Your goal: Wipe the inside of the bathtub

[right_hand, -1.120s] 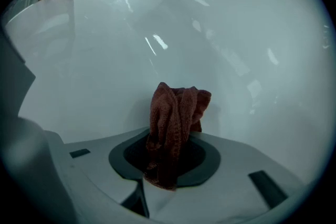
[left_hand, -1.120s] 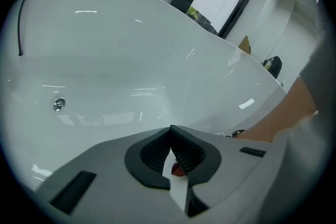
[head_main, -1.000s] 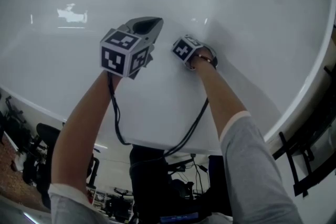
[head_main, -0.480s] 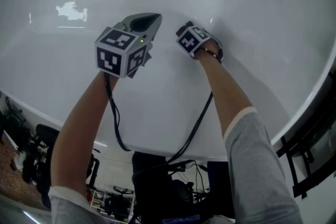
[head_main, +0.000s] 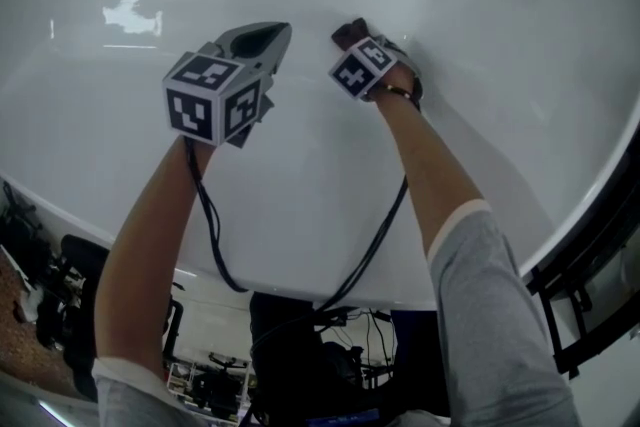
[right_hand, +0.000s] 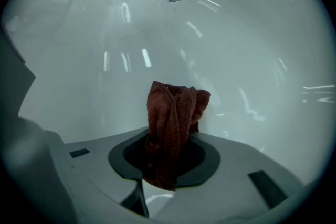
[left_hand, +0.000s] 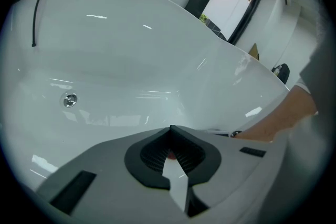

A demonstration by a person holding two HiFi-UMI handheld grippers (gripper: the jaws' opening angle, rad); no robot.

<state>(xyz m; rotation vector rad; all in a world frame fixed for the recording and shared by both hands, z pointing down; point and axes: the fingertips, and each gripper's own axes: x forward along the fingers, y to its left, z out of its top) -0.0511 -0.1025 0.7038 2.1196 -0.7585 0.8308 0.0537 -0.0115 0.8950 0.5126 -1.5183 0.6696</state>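
Maroon cloth (right_hand: 170,123), one, in right gripper (right_hand: 164,164); left gripper (left_hand: 170,136) closed.

The head view looked steeply down from above the person's forearms into the glossy white bathtub (head_main: 500,45), seeing both grippers from behind. The left gripper view rode close behind the grey left gripper (left_hand: 170,128), facing along the tub's inside toward a small round chrome fitting (left_hand: 70,100), which the head view also caught at its top edge. The right gripper view sat just behind the grey right gripper (right_hand: 173,136), facing the nearby tub wall past a dark red terry cloth (right_hand: 173,113).
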